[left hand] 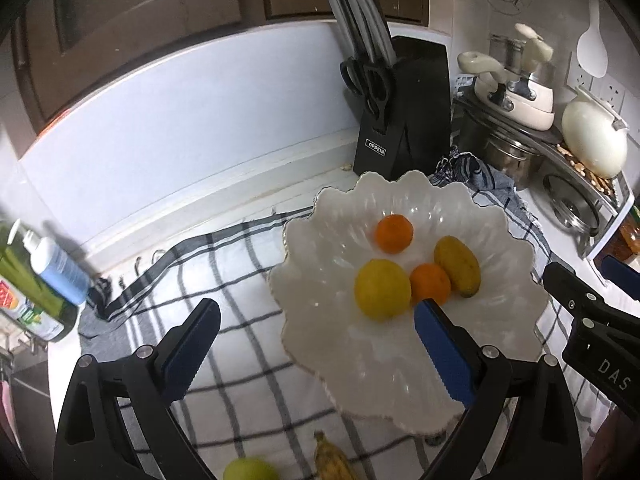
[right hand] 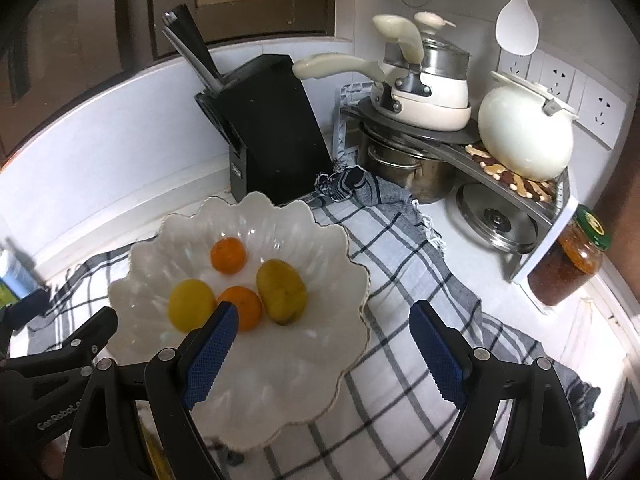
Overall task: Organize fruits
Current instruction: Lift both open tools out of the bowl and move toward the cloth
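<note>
I work at a white table (left hand: pixel 224 168) that runs along a pale backsplash under dark wooden cabinets, and most of its top in front of me is covered by a white cloth with a dark check (left hand: pixel 240 360). On that cloth sits a white scalloped bowl (left hand: pixel 400 380), and the fruit is gathered in it: a yellow lemon (left hand: pixel 382 290), 2 oranges, 1 toward the back (left hand: pixel 394 233) and 1 (left hand: pixel 430 282) touching the lemon, and a yellow-green mango (left hand: pixel 457 266) just beside the nearer orange. Outside the bowl, at the near edge of the left view, a banana (left hand: pixel 332 460) and a green round fruit (left hand: pixel 250 470) lie on the cloth. My left hand-held gripper (left hand: pixel 318 316) hangs above the bowl's left edge with its blue-padded jaws spread wide and nothing between them. My right hand-held gripper (right hand: pixel 324 318) hangs over the bowl's right rim, likewise wide apart and empty. Behind the bowl stands a black knife block (left hand: pixel 404 112) with scissors and grey handles sticking up. To its right, a bunched dark blue rag (right hand: pixel 360 188) lies against a steel pot (right hand: pixel 404 172) under a metal rack (right hand: pixel 520 196) that carries stacked cream pans (right hand: pixel 424 96) and a white lidded pot (right hand: pixel 524 136). A steel lid (right hand: pixel 496 220) rests on the table below the rack, and a jar of red-brown preserve (right hand: pixel 568 264) stands at its right end. On the far left, a green bottle and a blue-and-white pump bottle (left hand: pixel 56 264) stand near the cloth's edge.
</note>
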Available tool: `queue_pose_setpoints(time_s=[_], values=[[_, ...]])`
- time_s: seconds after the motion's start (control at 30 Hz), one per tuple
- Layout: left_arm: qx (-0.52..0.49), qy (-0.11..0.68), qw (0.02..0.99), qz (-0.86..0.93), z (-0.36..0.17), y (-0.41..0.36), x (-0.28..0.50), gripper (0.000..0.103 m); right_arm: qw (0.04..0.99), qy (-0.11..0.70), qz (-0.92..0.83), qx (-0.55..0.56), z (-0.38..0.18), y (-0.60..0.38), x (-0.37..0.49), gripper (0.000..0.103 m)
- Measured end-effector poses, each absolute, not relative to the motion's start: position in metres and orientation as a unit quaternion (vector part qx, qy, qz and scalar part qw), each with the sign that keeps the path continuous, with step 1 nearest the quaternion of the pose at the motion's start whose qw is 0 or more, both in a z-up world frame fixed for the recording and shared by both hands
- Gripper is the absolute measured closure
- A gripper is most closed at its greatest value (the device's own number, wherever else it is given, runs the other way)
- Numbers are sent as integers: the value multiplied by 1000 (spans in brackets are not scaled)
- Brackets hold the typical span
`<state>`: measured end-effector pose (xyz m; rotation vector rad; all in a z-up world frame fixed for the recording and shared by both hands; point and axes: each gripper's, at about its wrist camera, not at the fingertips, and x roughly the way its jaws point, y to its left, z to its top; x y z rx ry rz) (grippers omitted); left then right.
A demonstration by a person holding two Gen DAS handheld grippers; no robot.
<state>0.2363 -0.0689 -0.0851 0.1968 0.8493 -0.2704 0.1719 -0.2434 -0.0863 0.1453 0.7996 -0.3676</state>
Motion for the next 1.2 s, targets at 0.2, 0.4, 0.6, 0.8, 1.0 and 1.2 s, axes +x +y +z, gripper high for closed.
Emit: queue_pose_setpoints(time_s=[0.2, 0.4, 0.6, 0.8, 1.0, 1.2], values=[[96, 401, 903, -122, -76, -57, 211, 4, 906, 380, -171, 69, -79, -234, 152, 15], [93, 395, 907, -114, -70, -47, 190, 4, 910, 374, -164, 66, -73, -223, 134, 15], [90, 393, 909, -107, -68, -39, 174, 4, 913, 371, -159, 63, -70, -215, 119, 15], [82, 393, 910, -101, -69, -31, 158, 4, 914, 371, -152, 60, -70, -209, 107, 15], [74, 392, 912, -95, -76, -24, 143, 4, 915, 373, -144, 57, -76, -202, 94, 15], [69, 399, 910, -93, -90, -27, 135, 7, 911, 383, -143, 55, -88, -201, 85, 15]])
